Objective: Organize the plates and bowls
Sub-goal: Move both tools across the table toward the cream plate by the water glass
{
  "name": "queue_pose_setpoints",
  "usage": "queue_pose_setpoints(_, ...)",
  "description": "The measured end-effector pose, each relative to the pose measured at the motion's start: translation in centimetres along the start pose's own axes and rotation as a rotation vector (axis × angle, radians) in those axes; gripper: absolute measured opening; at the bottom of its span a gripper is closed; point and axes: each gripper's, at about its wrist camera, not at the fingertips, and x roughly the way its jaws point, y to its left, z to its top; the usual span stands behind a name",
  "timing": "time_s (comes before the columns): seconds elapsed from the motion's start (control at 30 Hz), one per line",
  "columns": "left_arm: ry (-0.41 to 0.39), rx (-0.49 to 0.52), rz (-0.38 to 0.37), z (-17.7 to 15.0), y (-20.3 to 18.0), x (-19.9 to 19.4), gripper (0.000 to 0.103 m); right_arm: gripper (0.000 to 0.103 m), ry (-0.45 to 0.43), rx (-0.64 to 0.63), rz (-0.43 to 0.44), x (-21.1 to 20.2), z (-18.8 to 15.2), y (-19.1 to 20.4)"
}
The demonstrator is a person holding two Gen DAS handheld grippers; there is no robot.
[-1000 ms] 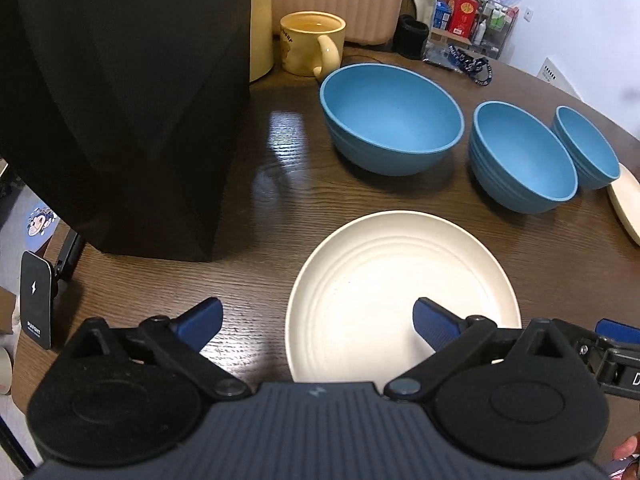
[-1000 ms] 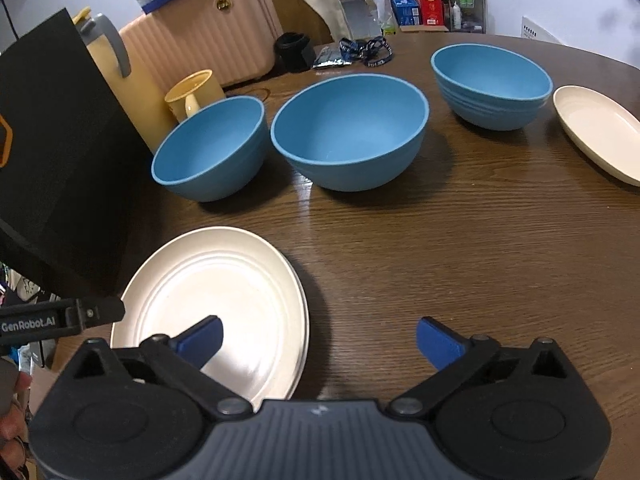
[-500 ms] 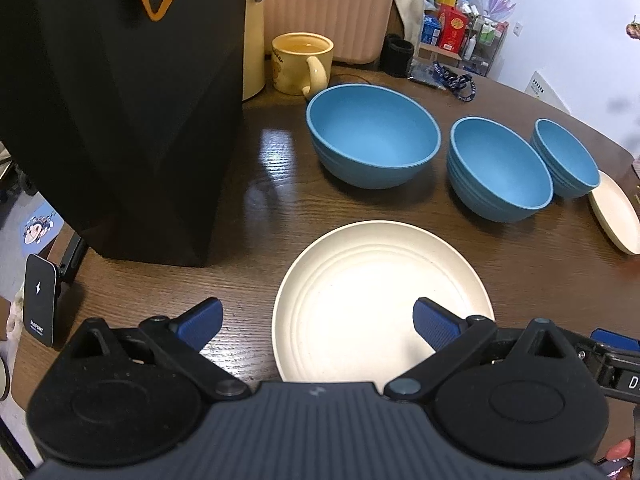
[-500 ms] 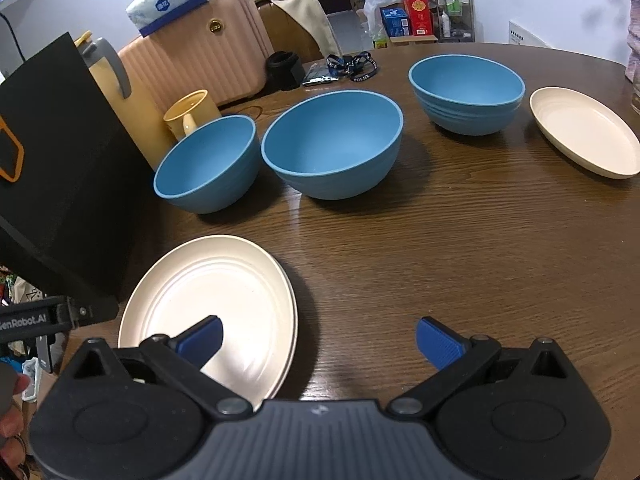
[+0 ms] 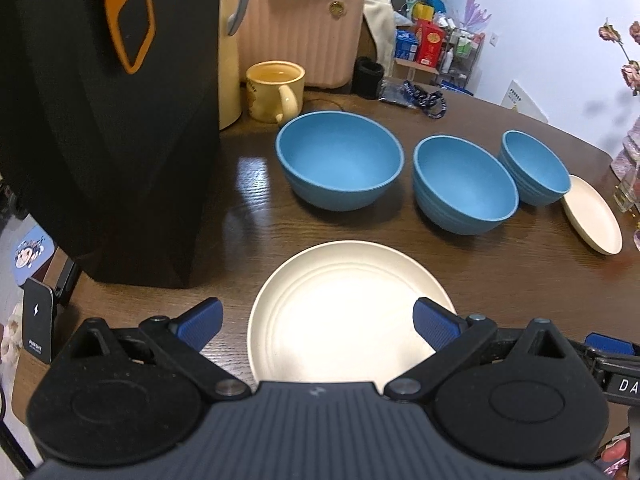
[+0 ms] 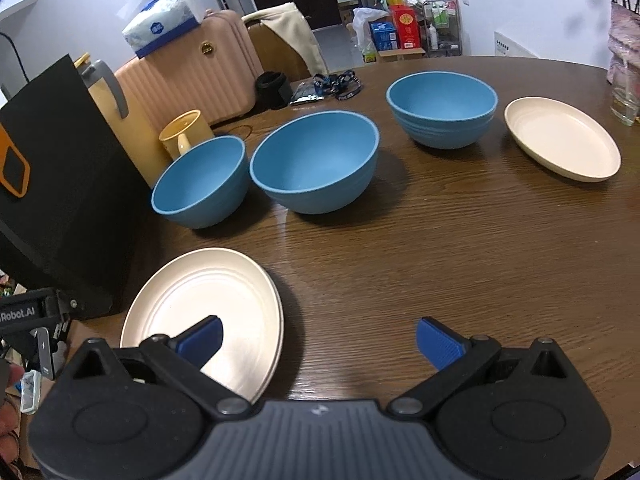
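Observation:
Three blue bowls stand in a row on the brown table: a left one (image 5: 340,160) (image 6: 200,180), a middle one (image 5: 464,184) (image 6: 316,164) and a right one (image 5: 532,172) (image 6: 442,108). A cream plate (image 5: 344,308) (image 6: 200,308) lies near the front edge, apparently a stack of two. Another cream plate (image 5: 592,212) (image 6: 560,140) lies at the far right. My left gripper (image 5: 318,326) hangs open above the near plate, holding nothing. My right gripper (image 6: 318,340) is open too, over bare table just right of that plate.
A tall black bag (image 5: 100,120) (image 6: 56,184) stands at the table's left side. Behind the bowls sit a yellow mug (image 5: 276,92) (image 6: 186,132) and a cream jug (image 5: 230,60). A pink suitcase (image 6: 192,76) stands beyond the table. A glass vase (image 6: 624,100) is at the right edge.
Both grippers have risen and drawn back from the table, so the bowls and plates look smaller and farther. Nothing on the table has moved, and both stay open.

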Motion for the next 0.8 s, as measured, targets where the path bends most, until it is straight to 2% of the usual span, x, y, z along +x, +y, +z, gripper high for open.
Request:
queue_pose_setpoints(0.43,-0.027,0.086,-0.051,0.3,-3.4,-1.0,0.103,0.103,-0.045,0.054,-0.048,-1.9,-0.2,-2.4)
queue_pose_setpoints(0.8,-0.043,0.130,-0.063,0.6,-7.2,-0.8,0.103,0.103,-0.061,0.085,-0.072,-2.4,0.5,-5.9)
